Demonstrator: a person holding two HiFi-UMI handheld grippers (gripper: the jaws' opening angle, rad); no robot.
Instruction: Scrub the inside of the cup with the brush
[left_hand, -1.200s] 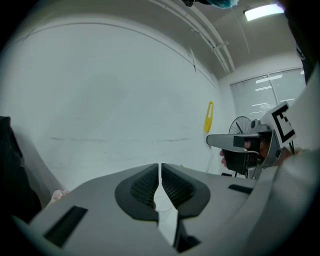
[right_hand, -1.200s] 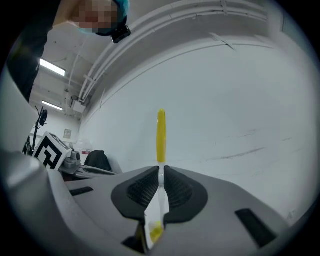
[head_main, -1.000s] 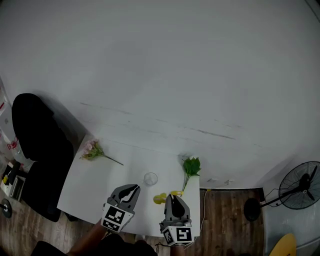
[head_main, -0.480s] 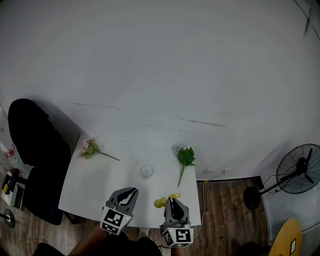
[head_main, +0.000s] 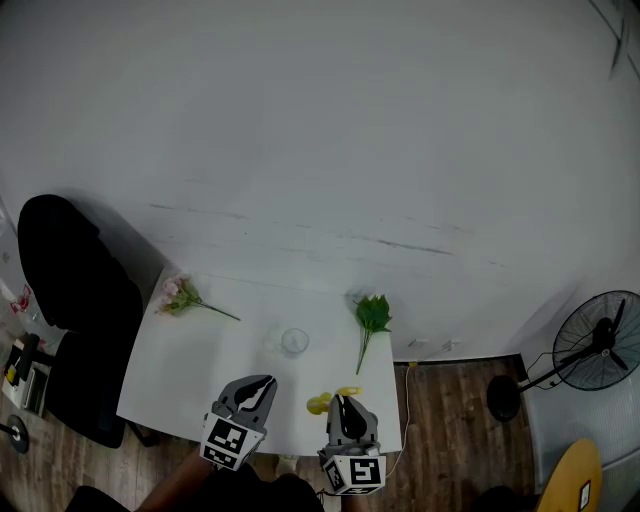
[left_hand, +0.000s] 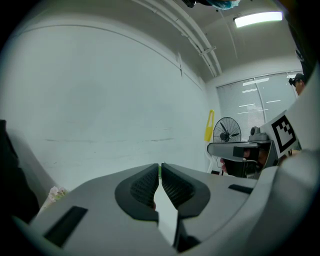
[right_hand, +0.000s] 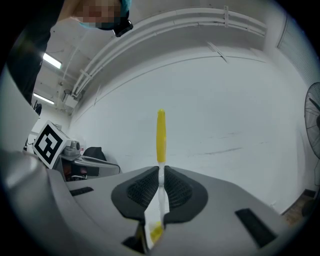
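Right tongs (right_hand: 161, 174) clamp the slim yellow brush (right_hand: 160, 135); left tongs (left_hand: 159, 172) are closed, empty. The glass cup (head_main: 294, 341), at their 12 o'clock on the table (head_main: 190, 370), looks light, slippery, breakable: grip its wall.

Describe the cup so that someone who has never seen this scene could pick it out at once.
On the white table, look near the middle, between the pink flower on the left and the green leafy sprig on the right. The cup there is the only clear, round thing; its neighbours are lying stems.
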